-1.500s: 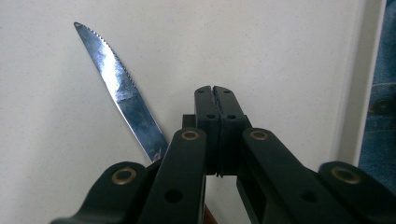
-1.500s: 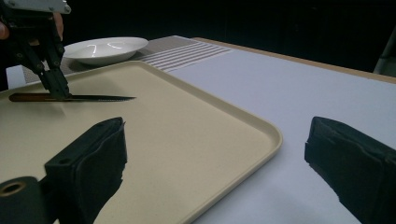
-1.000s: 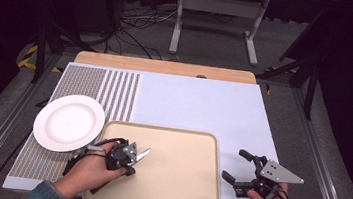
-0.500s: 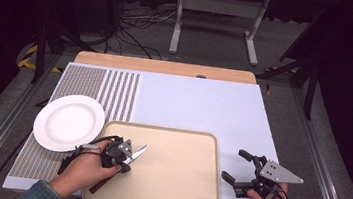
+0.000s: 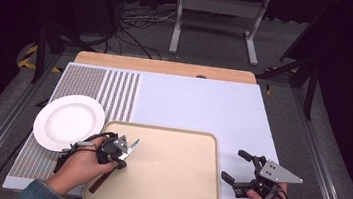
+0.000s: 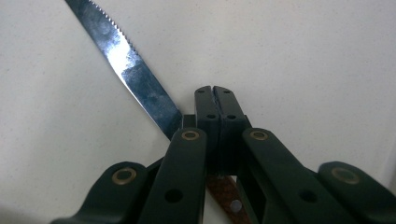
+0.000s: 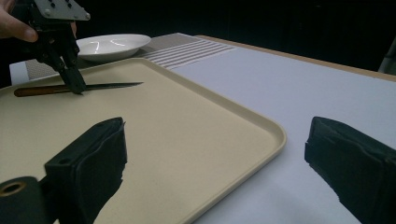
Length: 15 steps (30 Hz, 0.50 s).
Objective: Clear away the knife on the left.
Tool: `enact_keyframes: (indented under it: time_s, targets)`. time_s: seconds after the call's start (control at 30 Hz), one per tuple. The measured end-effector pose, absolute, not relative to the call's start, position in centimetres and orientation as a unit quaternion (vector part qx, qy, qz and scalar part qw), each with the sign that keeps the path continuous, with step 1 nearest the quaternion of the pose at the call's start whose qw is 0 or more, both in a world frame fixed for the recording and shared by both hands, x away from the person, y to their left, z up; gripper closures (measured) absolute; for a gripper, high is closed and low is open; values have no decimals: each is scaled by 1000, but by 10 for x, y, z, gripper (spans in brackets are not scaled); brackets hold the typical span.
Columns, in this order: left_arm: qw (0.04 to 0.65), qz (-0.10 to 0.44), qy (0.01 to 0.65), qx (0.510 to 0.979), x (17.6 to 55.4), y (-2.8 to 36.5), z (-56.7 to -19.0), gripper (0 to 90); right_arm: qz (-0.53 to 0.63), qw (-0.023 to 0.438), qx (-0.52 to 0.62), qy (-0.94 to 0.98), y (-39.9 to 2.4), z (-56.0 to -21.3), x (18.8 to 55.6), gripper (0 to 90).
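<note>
A knife (image 5: 130,148) with a serrated steel blade (image 6: 126,70) and a brown handle lies low on the left part of a beige tray (image 5: 161,129). My left gripper (image 5: 118,158) points down onto it where blade meets handle, jaws pressed together (image 6: 215,93) on the knife. From the right gripper view the same knife (image 7: 107,86) lies along the tray under the left gripper (image 7: 77,87). My right gripper (image 5: 232,165) rests on the white table just right of the tray, jaws wide apart (image 7: 217,140) with nothing between them.
A white plate (image 5: 69,121) sits on the striped mat left of the tray, close to my left hand. The tray's raised rim (image 7: 233,109) runs between the two grippers. Bare white tabletop (image 5: 199,102) lies beyond the tray.
My left gripper has shifted left across the tray, and the knife has moved with it. The right gripper has stayed put and open.
</note>
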<state>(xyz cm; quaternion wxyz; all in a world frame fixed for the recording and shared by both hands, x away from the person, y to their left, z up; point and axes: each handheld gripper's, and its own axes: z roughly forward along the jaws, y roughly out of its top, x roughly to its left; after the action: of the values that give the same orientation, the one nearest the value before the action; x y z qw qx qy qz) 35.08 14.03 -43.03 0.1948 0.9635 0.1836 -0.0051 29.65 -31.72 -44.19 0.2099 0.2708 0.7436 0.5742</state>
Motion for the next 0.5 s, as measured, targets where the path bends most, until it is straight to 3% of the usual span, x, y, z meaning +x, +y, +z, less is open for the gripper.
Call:
enact_keyframes:
  time_s: [0.5]
  targets:
    - [189, 1, 204, 961, 351, 149, -430, 900, 574, 209, 271, 744, -316, -442, 297, 63]
